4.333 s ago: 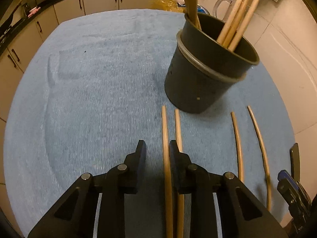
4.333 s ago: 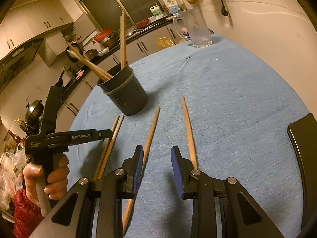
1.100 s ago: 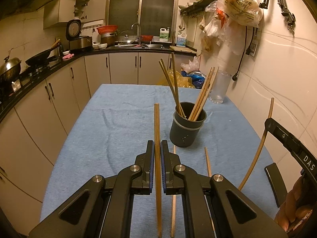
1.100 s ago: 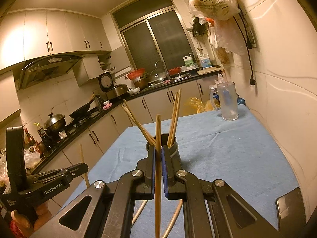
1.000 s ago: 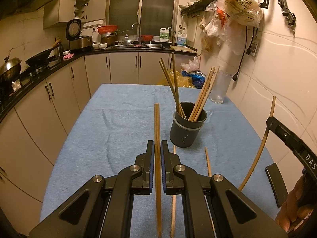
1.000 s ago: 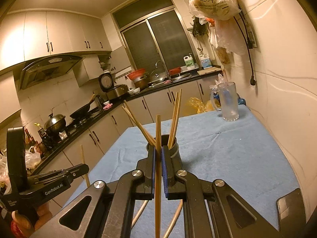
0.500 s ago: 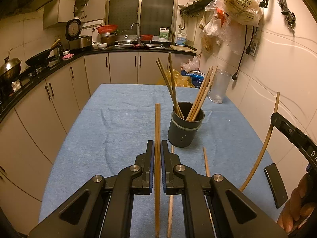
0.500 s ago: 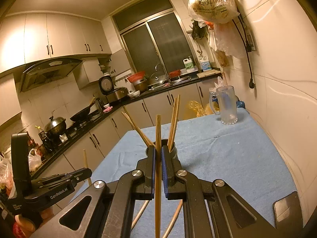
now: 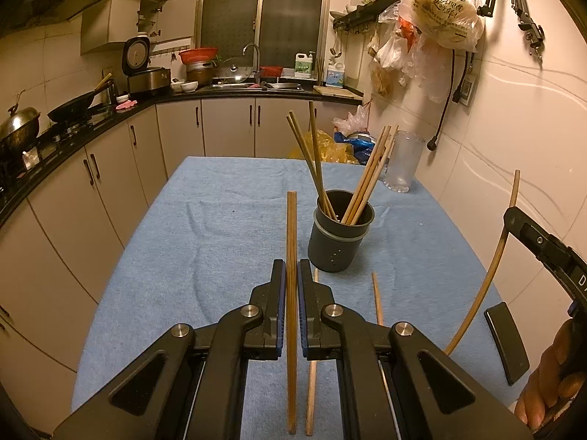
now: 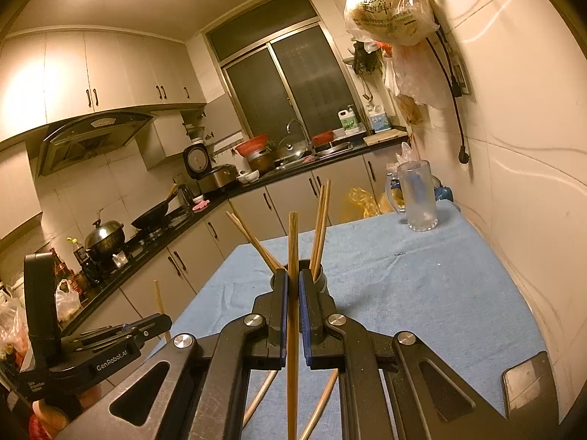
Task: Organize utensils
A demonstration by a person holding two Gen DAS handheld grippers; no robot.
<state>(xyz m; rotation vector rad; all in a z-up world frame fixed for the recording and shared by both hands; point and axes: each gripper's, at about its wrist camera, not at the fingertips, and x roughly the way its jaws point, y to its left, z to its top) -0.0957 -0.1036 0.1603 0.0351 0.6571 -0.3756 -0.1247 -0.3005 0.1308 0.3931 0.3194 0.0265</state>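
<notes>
A dark grey holder [image 9: 339, 240] with several wooden chopsticks stands on the blue cloth [image 9: 227, 227]. My left gripper [image 9: 290, 275] is shut on one chopstick [image 9: 291, 227], held above the cloth, near and left of the holder. My right gripper [image 10: 292, 286] is shut on another chopstick [image 10: 292, 242], held up in front of the holder [image 10: 320, 278], which it mostly hides. Two loose chopsticks lie on the cloth near the holder, one [image 9: 377, 299] to the right and one [image 9: 312, 370] under my left gripper. The right gripper's chopstick also shows in the left wrist view [image 9: 491, 271].
A clear glass pitcher [image 10: 418, 198] stands at the table's far right by the wall. A dark phone [image 9: 508, 341] lies at the near right edge. Kitchen cabinets and counter [image 9: 110, 139] run along the left and back. The wall is close on the right.
Both grippers closed on a chopstick each and lifted them off the cloth. In the last second they rose slightly; the holder looks a little farther away.
</notes>
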